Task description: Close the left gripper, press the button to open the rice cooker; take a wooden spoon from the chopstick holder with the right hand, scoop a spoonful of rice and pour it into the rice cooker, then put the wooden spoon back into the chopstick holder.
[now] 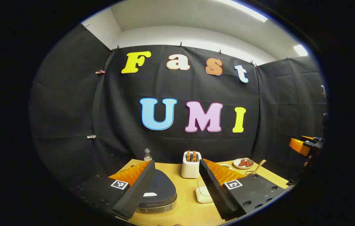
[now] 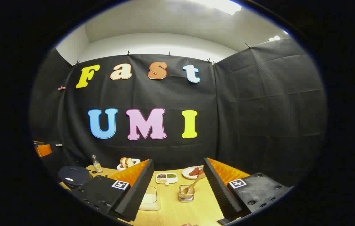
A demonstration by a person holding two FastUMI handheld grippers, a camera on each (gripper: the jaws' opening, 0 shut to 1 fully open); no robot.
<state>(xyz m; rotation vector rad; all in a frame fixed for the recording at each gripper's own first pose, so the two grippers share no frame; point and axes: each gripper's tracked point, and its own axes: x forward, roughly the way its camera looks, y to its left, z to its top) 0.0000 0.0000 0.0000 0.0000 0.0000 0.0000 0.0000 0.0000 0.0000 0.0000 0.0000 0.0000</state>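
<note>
- Pressing with the left gripper (image 1: 177, 185) jaws wide risks straddling the rice cooker (image 1: 158, 191) button.
- Right gripper (image 2: 177, 188), jaws wide, could topple the chopstick holder (image 2: 186, 194).

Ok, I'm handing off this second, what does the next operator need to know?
Left hand-held gripper: open, empty, above the table, facing the rice cooker.
Right hand-held gripper: open, empty, facing the chopstick holder.
Rice cooker lid is down. Wooden spoon stands in the holder. Clear rice container sits near the right gripper's left finger.
Done: nothing.
Left: close left gripper, press the button, then scoop, pour and return the spoon.
</note>
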